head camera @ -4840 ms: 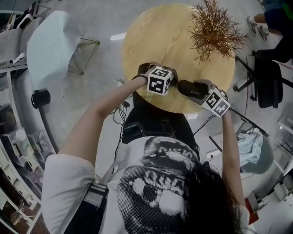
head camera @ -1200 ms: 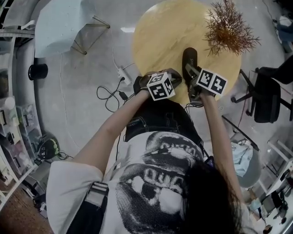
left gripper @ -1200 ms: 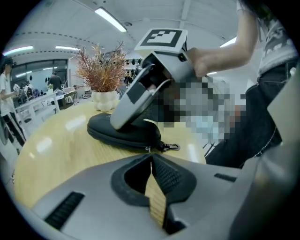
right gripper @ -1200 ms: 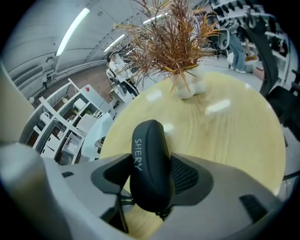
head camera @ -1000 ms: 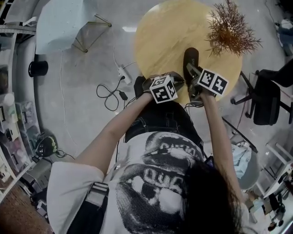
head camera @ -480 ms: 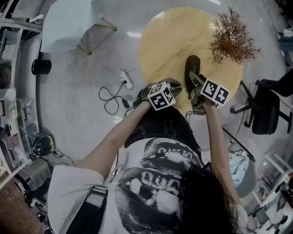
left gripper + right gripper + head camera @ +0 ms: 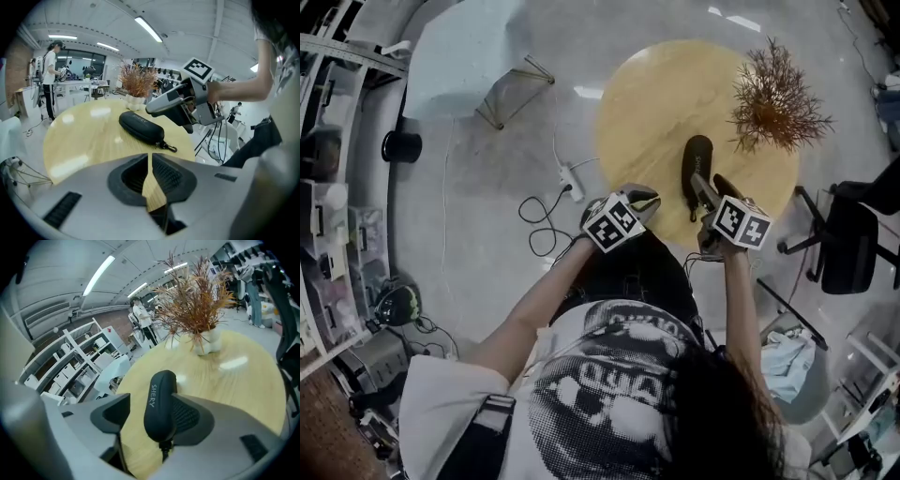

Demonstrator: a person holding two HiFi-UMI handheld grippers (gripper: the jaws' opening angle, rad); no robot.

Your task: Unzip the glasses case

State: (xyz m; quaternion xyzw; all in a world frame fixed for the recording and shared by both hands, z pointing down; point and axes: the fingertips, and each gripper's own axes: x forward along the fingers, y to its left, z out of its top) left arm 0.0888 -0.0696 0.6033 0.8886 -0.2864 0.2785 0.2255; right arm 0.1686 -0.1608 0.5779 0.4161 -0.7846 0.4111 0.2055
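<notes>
A black zipped glasses case (image 7: 696,169) lies lengthwise on the round wooden table (image 7: 652,112), its clip end toward me. My right gripper (image 7: 709,190) stands open at that near end. In the right gripper view the case (image 7: 159,397) sits between the jaws of that gripper (image 7: 152,405), close to the right one; contact cannot be told. My left gripper (image 7: 639,199) is at the table's near edge, left of the case and apart from it. Its own view shows that gripper (image 7: 151,161) shut on nothing, with the case (image 7: 140,127) and right gripper (image 7: 157,107) ahead.
A dried plant in a white vase (image 7: 773,98) stands on the table's far right, just beyond the case. A black chair (image 7: 848,244) is right of the table. A power strip with cables (image 7: 567,178) and a white chair (image 7: 469,66) are to the left.
The case, crosswise 4.8 s ago, now lies lengthwise. Over the last second my left gripper drew back from the case toward the table's near edge. The right gripper stayed at the case's near end.
</notes>
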